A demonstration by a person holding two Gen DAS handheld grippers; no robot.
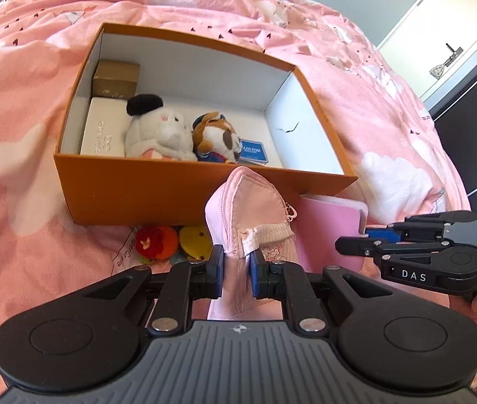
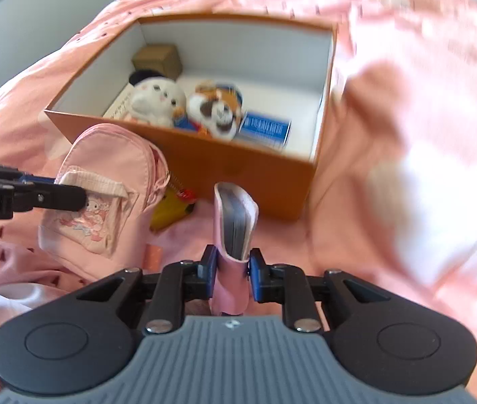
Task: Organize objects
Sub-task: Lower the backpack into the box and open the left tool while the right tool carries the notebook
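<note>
- across the middle of both views, an open orange box [image 1: 120,195] sits on a pink bedspread [image 1: 19,101], holding a white plush [image 1: 157,131], a brown and white plush [image 1: 218,138], a blue card [image 1: 253,151], a white case [image 1: 102,128] and a small tan box [image 1: 115,75].
- at lower centre of the left wrist view, the left gripper [image 1: 237,266] has its fingers narrow, clamped on a pink zip pouch [image 1: 251,212] that stands up in front of the box's near wall.
- at lower centre of the right wrist view, the right gripper [image 2: 231,267] pinches a pink-covered booklet [image 2: 236,215] by its lower end, open edge up; this view is blurred.
- below the box, at lower left of the pouch, an orange knitted toy [image 1: 156,240] and a yellow item [image 1: 196,239] lie on the bedspread.
- likely step: carry both items into the box. to do it well, each should clear the near rim before lowering, then go into the bare floor at the right of the box, one hand at a time so the grippers do not collide.
</note>
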